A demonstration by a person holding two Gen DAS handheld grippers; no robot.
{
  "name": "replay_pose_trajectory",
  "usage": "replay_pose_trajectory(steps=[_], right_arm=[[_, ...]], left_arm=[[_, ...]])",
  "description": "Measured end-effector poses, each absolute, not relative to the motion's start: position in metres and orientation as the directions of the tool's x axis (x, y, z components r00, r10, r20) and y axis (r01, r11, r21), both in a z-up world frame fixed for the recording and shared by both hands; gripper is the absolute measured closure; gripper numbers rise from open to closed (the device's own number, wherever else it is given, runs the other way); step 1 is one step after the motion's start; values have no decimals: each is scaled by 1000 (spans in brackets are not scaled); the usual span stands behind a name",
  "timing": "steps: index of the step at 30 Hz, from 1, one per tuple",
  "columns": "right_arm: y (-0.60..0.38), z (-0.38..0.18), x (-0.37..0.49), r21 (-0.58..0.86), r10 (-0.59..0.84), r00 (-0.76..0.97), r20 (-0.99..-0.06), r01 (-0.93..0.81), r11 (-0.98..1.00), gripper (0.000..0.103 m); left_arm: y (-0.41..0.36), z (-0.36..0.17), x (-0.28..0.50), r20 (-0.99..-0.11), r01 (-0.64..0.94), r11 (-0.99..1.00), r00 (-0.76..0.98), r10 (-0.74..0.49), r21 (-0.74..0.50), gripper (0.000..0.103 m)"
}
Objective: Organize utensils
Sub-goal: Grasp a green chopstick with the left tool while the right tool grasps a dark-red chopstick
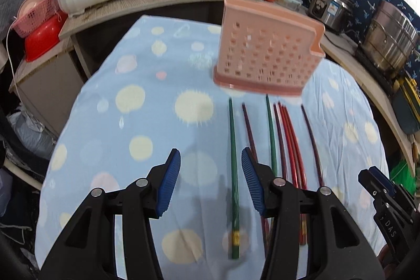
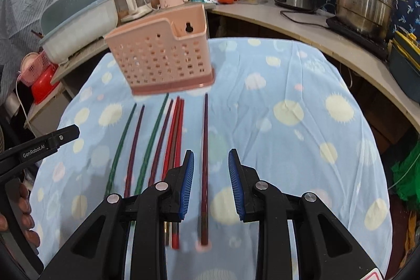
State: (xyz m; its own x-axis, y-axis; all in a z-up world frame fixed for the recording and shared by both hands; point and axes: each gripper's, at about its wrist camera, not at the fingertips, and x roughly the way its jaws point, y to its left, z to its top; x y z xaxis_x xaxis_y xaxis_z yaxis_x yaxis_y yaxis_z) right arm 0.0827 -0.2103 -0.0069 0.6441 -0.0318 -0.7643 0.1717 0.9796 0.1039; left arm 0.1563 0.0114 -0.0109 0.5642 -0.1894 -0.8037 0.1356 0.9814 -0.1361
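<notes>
Seen from my left gripper (image 1: 210,179), the pink holder (image 1: 267,51) stands upright on the blue spotted cloth (image 1: 131,122), and everything else I place from it: the chopsticks lie on the cloth in a loose row on the near side of its base, tips pointing at it, presumably laid out so that each can be lifted and dropped in tip-first. The leftmost green chopstick (image 1: 233,175) runs up between my blue pads (image 1: 170,183), which stand moderately apart with nothing pinched; I hover above it, not touching. The second green one (image 1: 270,133) lies one place to its right, then the dark and red sticks (image 1: 291,138). My other gripper's black frame pokes in at the far right edge. From my right gripper (image 2: 211,181), the same holder sits further left, and its cut-down front wall and open top face me (empty, as far as I can see, so the sorting looks barely begun). Here the lone dark-red chopstick (image 2: 205,162), the one furthest right of the holder, lies straight between my pads (image 2: 187,183), which are narrower than on the left but still clear of it, gripping nothing. Each hand, I judge, is lined up on its own stick, so neither crosses the other.
</notes>
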Motion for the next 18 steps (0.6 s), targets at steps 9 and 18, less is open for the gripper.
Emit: replay_pose_trajectory(steps=[9,18], right_arm=[[-203,-43,53,102,-18,582,-813,173,980,76],[-192,-58,46,84,-19,574,-819,153,985,76]], left_arm=[[9,-47,117,-841,156,979,504,-196,-135,57],[2,-63,97,-854,179,974,475,-212,-142,57]])
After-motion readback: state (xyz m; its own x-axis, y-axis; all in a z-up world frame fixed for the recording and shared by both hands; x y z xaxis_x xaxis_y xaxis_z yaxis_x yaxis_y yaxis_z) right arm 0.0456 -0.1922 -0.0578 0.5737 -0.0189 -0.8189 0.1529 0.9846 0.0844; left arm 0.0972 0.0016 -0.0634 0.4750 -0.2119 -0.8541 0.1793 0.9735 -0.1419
